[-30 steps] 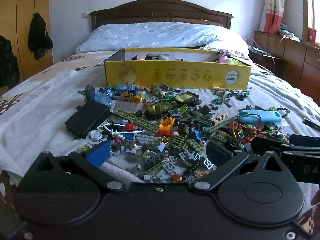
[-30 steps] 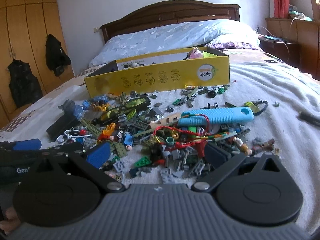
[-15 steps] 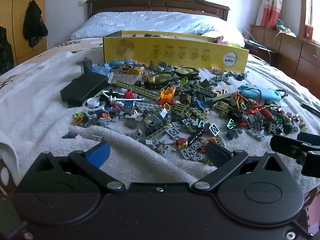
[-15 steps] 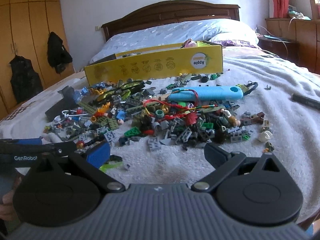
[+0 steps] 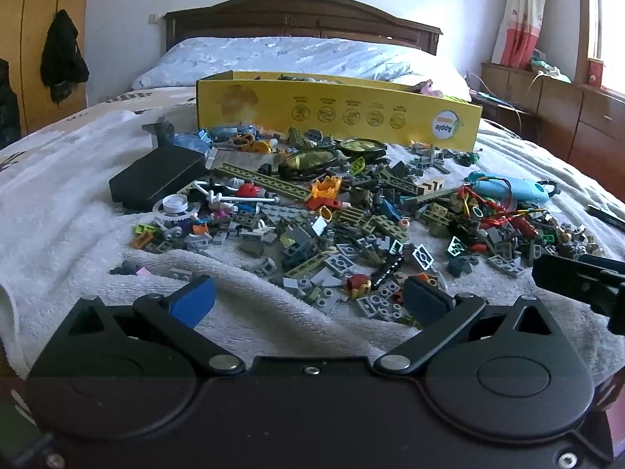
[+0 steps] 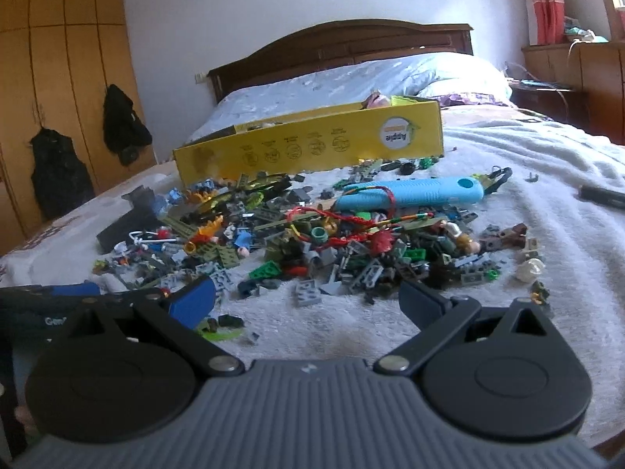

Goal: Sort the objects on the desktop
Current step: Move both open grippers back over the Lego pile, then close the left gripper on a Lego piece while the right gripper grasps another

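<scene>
A wide heap of small toy bricks [image 5: 332, 226] [image 6: 332, 250] lies on a white towel [image 5: 58, 219] [image 6: 547, 203] spread over the bed. Behind the heap stands a long yellow cardboard box [image 5: 336, 111] [image 6: 312, 144]. A light blue handle-shaped tool [image 5: 511, 189] [image 6: 410, 193] and a black box [image 5: 156, 176] [image 6: 125, 224] lie among the bricks. My left gripper [image 5: 308, 301] is open at the heap's near edge, holding nothing. My right gripper [image 6: 306, 297] is open too, over bare towel just short of the bricks. Each gripper shows at the edge of the other's view.
A dark wooden headboard [image 5: 300, 11] and pillows [image 5: 293, 58] are behind the box. Wardrobes with hanging dark clothes [image 6: 125, 125] stand on the left, a low wooden cabinet [image 5: 566, 117] on the right. A dark pen-like object [image 6: 601, 195] lies on the towel at far right.
Both grippers have drawn back toward the foot of the bed and risen a little, so the heap now lies farther ahead. Both stayed open.
</scene>
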### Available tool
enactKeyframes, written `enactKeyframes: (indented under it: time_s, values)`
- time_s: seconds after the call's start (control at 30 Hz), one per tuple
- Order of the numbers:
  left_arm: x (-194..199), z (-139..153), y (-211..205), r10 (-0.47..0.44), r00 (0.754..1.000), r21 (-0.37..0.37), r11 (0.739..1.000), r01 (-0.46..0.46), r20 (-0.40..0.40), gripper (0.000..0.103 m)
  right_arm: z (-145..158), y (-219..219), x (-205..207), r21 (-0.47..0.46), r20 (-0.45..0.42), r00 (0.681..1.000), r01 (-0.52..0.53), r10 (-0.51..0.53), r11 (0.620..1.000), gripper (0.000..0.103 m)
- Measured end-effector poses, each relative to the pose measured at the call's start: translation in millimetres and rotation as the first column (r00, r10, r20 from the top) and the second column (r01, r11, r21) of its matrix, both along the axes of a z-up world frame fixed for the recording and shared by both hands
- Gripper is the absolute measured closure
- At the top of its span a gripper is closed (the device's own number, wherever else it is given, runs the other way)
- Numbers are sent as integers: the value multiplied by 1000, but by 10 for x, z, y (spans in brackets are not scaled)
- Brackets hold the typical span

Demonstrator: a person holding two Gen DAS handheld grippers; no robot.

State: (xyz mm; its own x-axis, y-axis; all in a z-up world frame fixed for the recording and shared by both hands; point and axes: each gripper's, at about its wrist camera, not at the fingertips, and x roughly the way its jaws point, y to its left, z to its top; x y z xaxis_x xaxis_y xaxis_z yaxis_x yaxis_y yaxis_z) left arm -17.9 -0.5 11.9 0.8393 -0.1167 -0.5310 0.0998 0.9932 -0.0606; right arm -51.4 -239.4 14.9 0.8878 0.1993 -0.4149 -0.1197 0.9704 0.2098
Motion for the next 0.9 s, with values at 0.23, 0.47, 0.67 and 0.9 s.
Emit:
enactKeyframes:
  time_s: [0.23,0.47,0.67,0.9]
  values:
    - [106,-179,77,-68,996,-88,994,63,-55,1,-44,39,-30,42,44,999,-19,17,999,0]
    - [63,-228,12,-97,994,-19,995,96,-44,1,-146,112,-4,27,23,999,-44,43,999,0]
    - [38,-72,156,-23,994,-79,996,32,108,26,-315,112,36,23,-6,999,-42,42,999,0]
    - [337,-131,135,-41,996,-67,997,47,85,72,-408,158,58,-16,14,999,-40,41,999,0]
